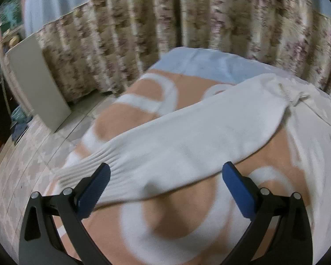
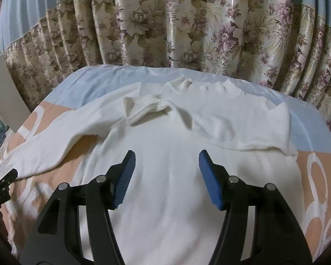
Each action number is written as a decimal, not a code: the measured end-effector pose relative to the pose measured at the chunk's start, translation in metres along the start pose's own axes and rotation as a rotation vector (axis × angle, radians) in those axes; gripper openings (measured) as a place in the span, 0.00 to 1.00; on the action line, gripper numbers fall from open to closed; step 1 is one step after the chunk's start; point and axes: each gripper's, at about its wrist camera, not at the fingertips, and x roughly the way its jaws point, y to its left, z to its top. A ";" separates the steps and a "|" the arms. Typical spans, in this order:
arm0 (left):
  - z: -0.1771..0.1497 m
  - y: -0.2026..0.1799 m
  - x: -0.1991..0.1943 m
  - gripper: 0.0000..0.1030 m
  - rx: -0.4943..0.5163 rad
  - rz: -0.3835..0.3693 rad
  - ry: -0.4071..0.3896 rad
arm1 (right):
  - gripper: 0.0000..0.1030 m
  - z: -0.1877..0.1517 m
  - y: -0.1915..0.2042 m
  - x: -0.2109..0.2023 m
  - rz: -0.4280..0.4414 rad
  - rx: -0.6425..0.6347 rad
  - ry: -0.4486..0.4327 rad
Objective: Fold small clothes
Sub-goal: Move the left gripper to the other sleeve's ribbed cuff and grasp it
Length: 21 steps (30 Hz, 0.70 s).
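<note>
Over on the left, the left hand-held gripper (image 1: 166, 176) hangs above the bed with its blue pads spread wide and nothing clamped between them. Just past its tips lies a sleeve (image 1: 165, 141) of the white sweater (image 2: 165, 145), its ribbed cuff (image 1: 83, 165) pointing out toward the bed's left edge, the picture smeared with blur. The sleeve rests flat on the peach-and-white blanket (image 1: 170, 216). Off the bed to the left, a pale board (image 1: 37, 81) leans by the floral curtain (image 2: 187, 22).

Moving across, the sweater is spread over the middle of the bed, ribbed collar (image 2: 143, 109) toward the curtain, body running down toward the camera. The right hand-held gripper (image 2: 166, 170) hovers over the sweater's body, jaws about half apart, nothing in its grip, pads clear of the knit. Further right, the sweater's other sleeve is folded in across the chest, and the blanket's white lettering (image 2: 317, 176) shows at the bed's right side.
</note>
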 end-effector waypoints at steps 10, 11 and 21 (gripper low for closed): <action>-0.028 0.057 -0.013 0.98 0.007 -0.030 -0.036 | 0.63 -0.037 0.018 -0.049 0.050 -0.007 -0.034; -0.028 0.062 -0.009 0.98 0.011 -0.063 -0.029 | 0.63 -0.042 0.020 -0.053 0.055 -0.005 -0.034; -0.021 0.067 0.012 0.98 0.045 -0.200 0.031 | 0.72 -0.090 0.054 -0.090 0.018 0.040 -0.074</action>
